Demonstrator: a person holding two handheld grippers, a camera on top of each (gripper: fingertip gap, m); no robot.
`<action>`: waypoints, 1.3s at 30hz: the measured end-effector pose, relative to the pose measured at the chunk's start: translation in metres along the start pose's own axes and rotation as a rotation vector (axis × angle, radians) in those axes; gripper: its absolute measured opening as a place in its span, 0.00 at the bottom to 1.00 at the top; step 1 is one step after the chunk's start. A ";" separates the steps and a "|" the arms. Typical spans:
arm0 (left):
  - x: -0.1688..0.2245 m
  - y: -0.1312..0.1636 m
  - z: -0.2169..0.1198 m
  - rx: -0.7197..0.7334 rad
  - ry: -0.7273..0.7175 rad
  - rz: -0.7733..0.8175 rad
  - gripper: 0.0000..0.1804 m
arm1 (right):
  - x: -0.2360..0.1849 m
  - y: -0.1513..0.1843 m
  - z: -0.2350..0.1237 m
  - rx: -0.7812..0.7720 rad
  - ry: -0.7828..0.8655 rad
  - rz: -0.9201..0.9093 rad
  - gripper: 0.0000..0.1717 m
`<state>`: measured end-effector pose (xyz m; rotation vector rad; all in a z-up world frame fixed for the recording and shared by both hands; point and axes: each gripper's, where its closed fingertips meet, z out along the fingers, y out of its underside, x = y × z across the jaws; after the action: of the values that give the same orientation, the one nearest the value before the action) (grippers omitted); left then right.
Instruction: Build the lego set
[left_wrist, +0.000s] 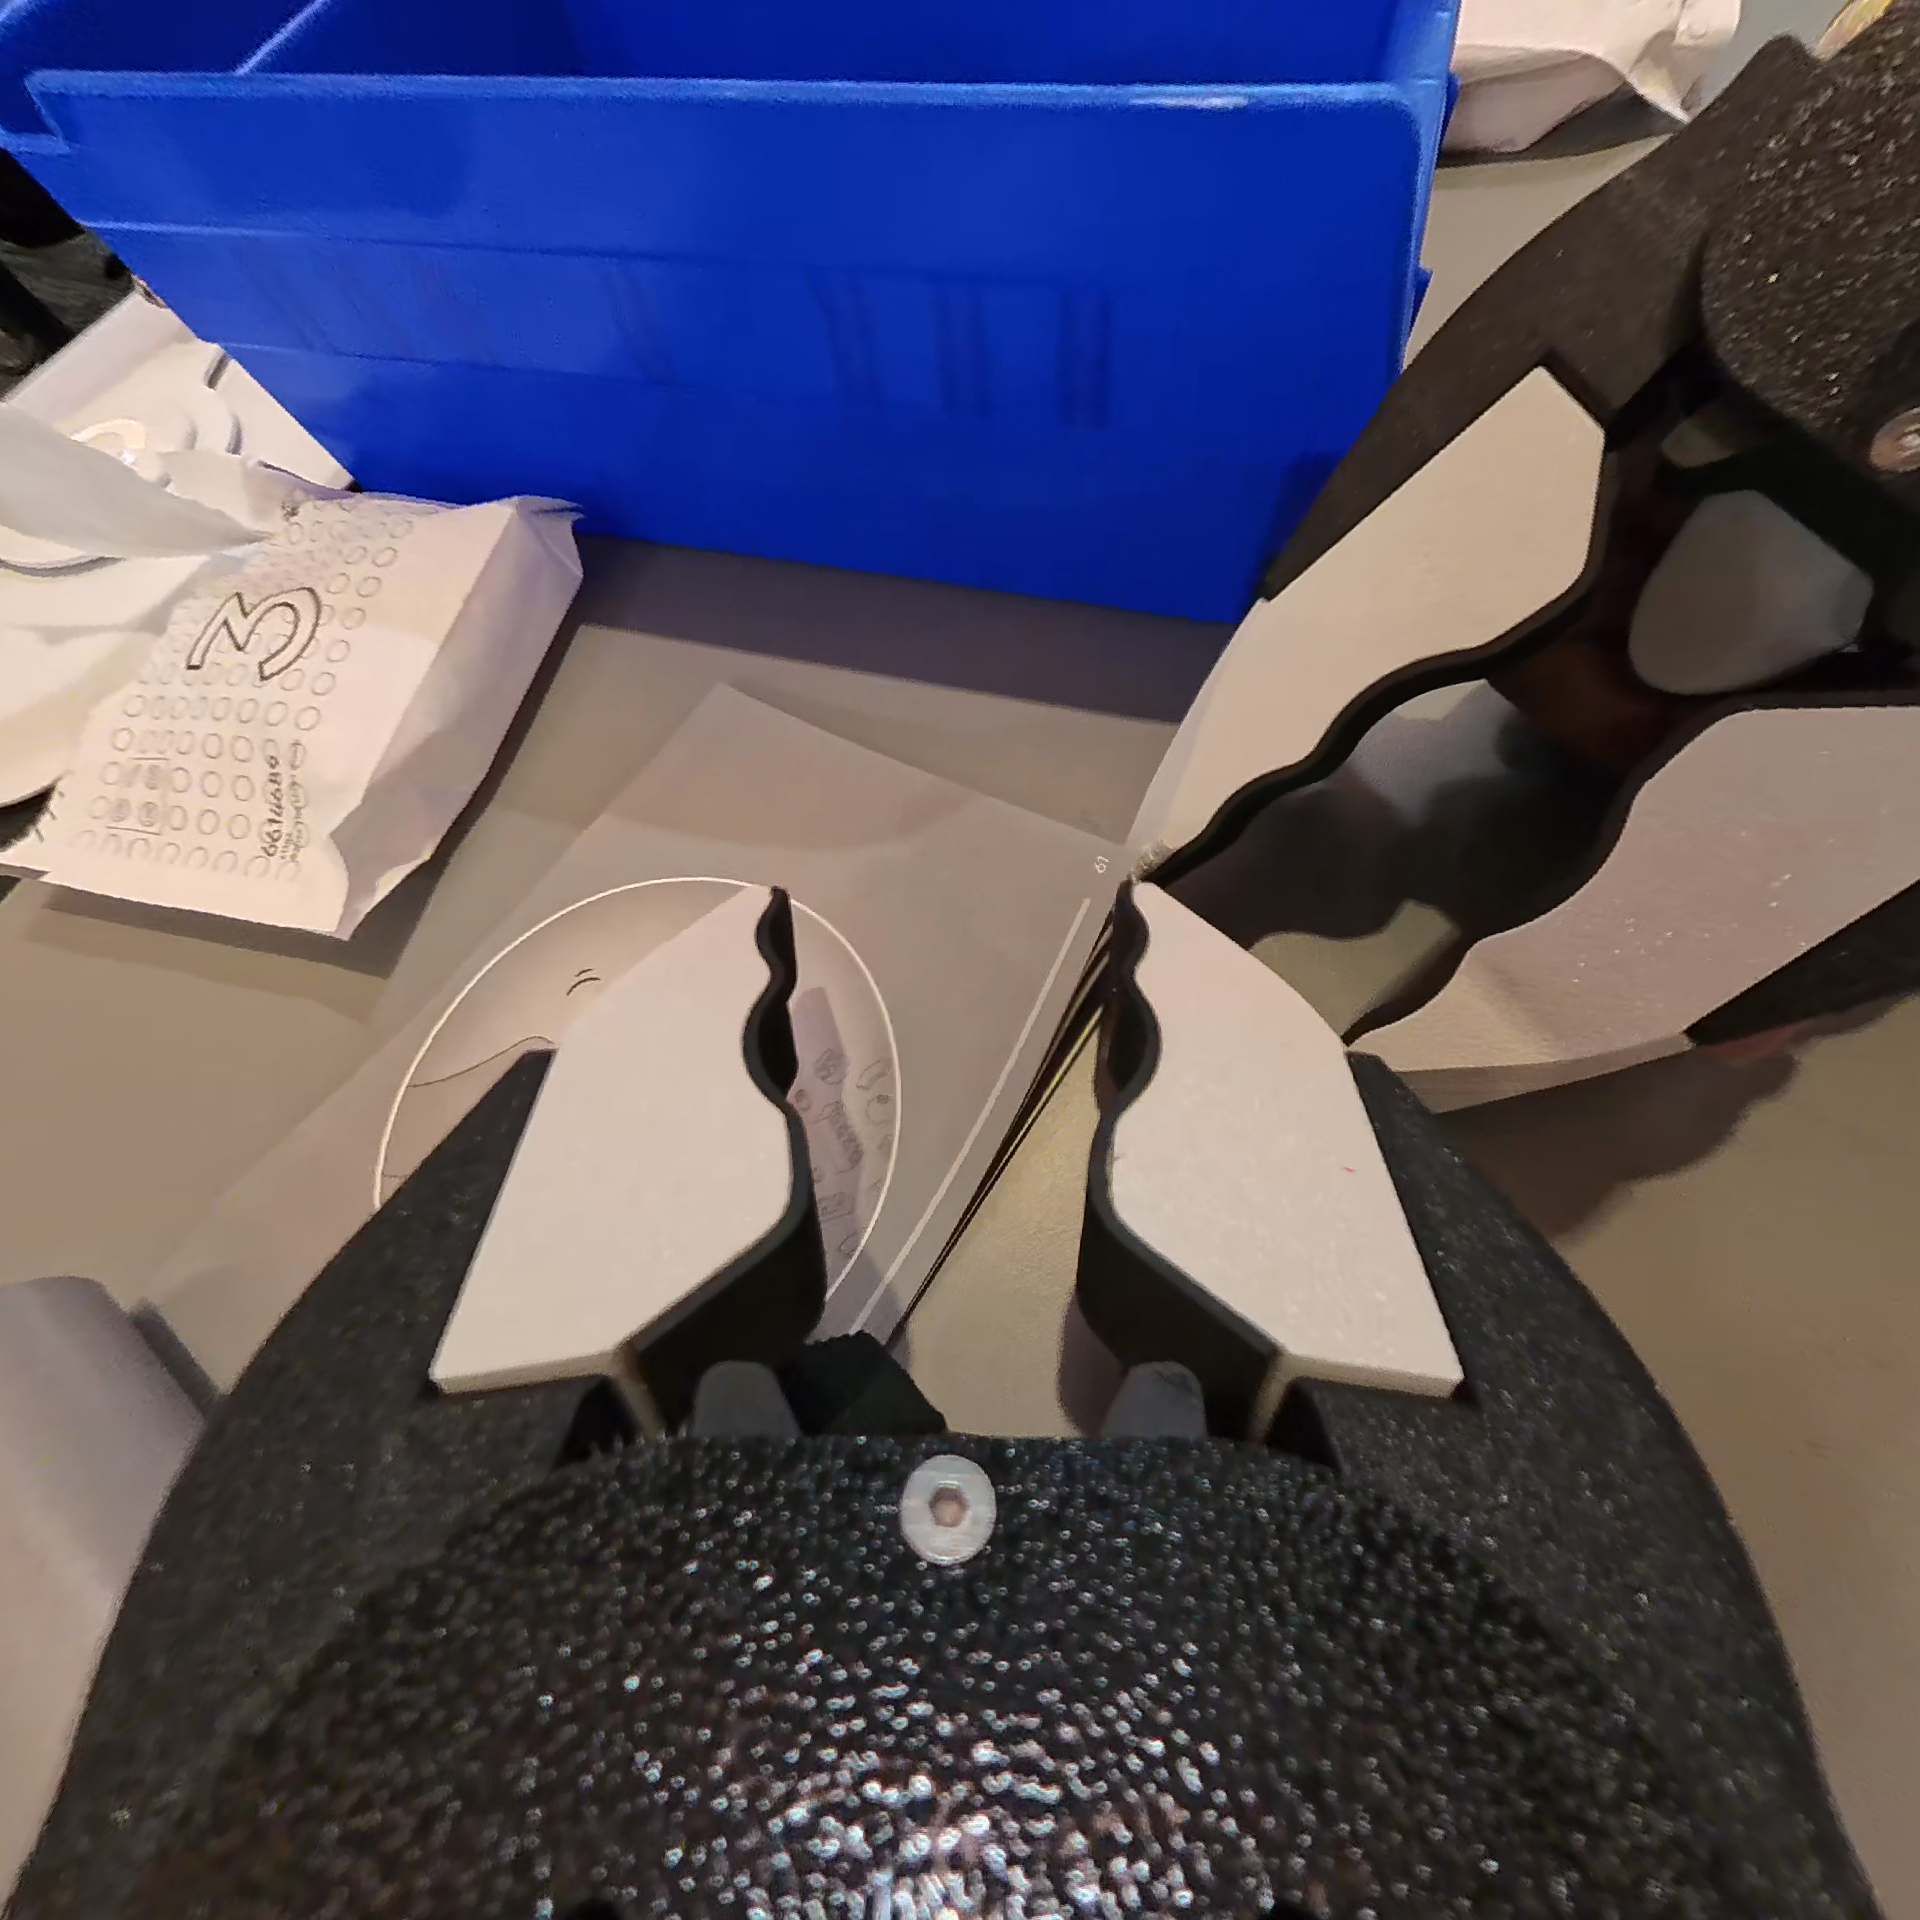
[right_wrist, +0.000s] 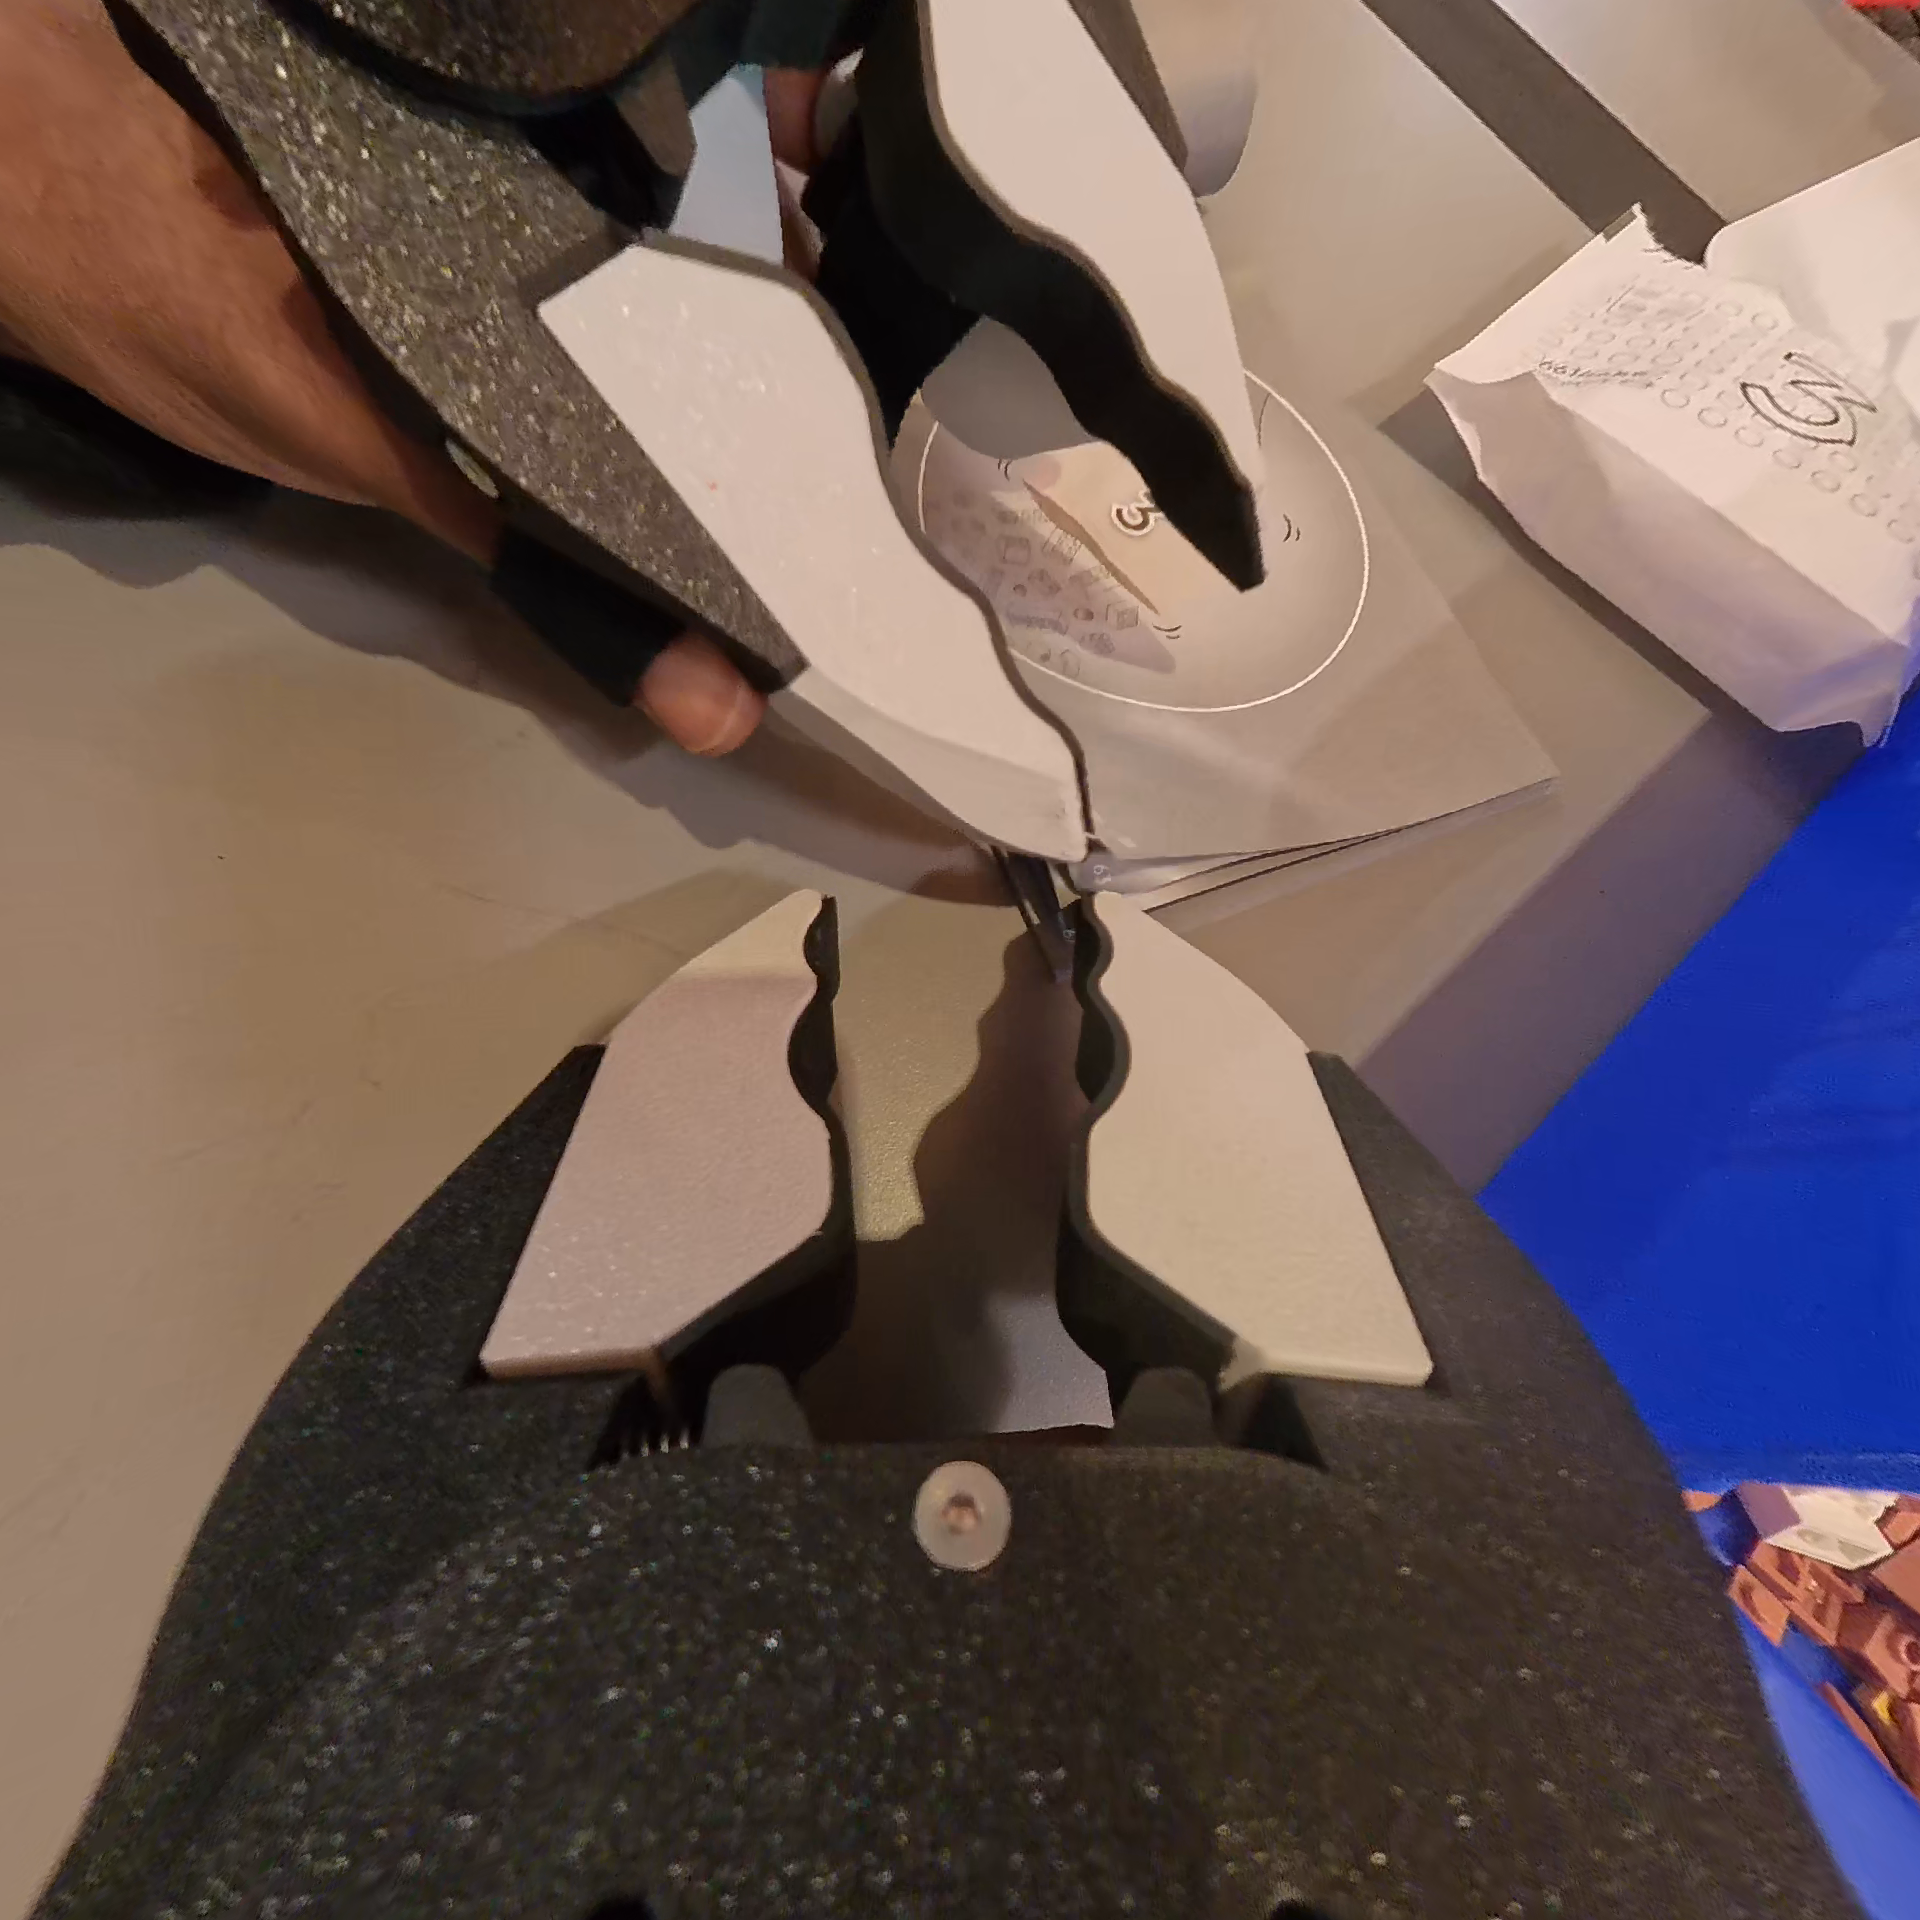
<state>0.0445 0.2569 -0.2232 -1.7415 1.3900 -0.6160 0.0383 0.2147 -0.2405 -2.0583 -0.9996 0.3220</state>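
A grey booklet (left_wrist: 935, 831) with a white circle drawing on its page lies on the grey table (left_wrist: 208, 1039). My left gripper (left_wrist: 951, 899) is open and straddles the booklet's near corner. Its right fingertip (left_wrist: 1132, 914) rests against the edge of the pages, and its left fingertip stands apart over the circle. My right gripper (right_wrist: 956, 914) is open and faces that same corner. A few lifted page corners (right_wrist: 1049, 914) hang against the inner side of its right finger (right_wrist: 1101, 977), while its left finger is clear of them. The booklet also shows in the right wrist view (right_wrist: 1351, 748).
A blue plastic bin (left_wrist: 727, 312) stands just behind the booklet. It holds brown bricks (right_wrist: 1818, 1600). A torn white paper bag printed with circles (left_wrist: 260, 707) lies left of the booklet. A person's hand (right_wrist: 156, 312) holds the left gripper.
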 end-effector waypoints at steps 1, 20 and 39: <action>-0.001 -0.001 -0.001 0.005 0.002 -0.008 0.32 | 0.000 0.000 0.000 0.000 -0.001 0.000 0.25; 0.003 -0.007 -0.010 0.086 0.151 -0.156 0.00 | -0.001 0.000 0.000 0.002 -0.002 -0.001 0.25; -0.089 -0.026 -0.116 0.459 -0.098 -0.430 0.00 | -0.018 -0.050 -0.018 0.193 0.081 -0.128 0.29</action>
<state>-0.0553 0.3106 -0.1278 -1.6634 0.7271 -0.9800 0.0089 0.2095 -0.1931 -1.8106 -1.0056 0.2564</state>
